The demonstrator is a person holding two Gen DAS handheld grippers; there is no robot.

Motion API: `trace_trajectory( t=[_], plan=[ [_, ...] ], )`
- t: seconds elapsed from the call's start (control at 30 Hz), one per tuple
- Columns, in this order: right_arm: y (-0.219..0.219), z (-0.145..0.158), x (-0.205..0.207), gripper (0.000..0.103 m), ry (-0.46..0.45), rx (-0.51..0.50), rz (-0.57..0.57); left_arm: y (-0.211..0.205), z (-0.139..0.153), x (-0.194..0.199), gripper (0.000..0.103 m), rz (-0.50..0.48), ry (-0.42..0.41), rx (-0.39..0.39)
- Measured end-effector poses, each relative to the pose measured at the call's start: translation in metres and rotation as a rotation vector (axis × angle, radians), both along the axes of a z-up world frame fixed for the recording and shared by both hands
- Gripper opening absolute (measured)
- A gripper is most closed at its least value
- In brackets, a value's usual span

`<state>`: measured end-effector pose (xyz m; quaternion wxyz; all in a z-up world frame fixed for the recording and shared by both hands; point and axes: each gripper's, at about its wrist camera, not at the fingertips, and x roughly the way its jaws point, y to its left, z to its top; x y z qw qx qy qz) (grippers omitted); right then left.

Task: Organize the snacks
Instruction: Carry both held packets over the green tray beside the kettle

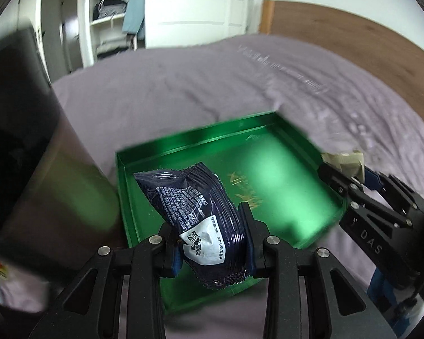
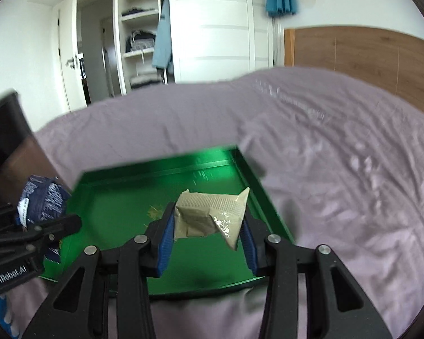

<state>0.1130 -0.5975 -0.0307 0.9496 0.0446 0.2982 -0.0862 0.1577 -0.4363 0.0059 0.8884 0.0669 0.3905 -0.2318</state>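
Bedding, a lilac sheet [image 2: 325, 147] before white wardrobes, carries the green tray [image 1: 271, 118], above which the left gripper [image 1: 212, 243] clamps a navy packet [image 1: 192, 206], long axis apparently upper-left, and the right gripper [image 2: 209, 237] clamps a beige packet [image 2: 209, 214] lying crosswise.

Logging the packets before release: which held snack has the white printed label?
The dark navy foil snack packet in the left gripper; the right gripper holds a plain beige packet, unlabelled.

Glossy green tray [image 1: 268, 175]; crinkly foil packet [image 1: 195, 206]
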Motion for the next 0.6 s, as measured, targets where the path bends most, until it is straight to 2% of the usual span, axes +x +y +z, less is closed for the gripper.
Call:
trace_trajectory(
  t=[0.23,0.47,0.6],
  plan=[
    [-0.004,-0.032,0.011,0.070,0.020,0.025,0.015,-0.002,-0.037,0.007,0.029,0.064,-0.001,-0.005],
    [0.003,-0.044,0.015,0.072,0.042,-0.013,0.016,-0.006,-0.050,0.007,0.030,0.075,-0.045,0.014],
    [0.005,-0.044,0.017,0.072,0.047,-0.030,0.017,-0.011,-0.054,0.011,0.030,0.089,-0.043,0.019]
  ],
)
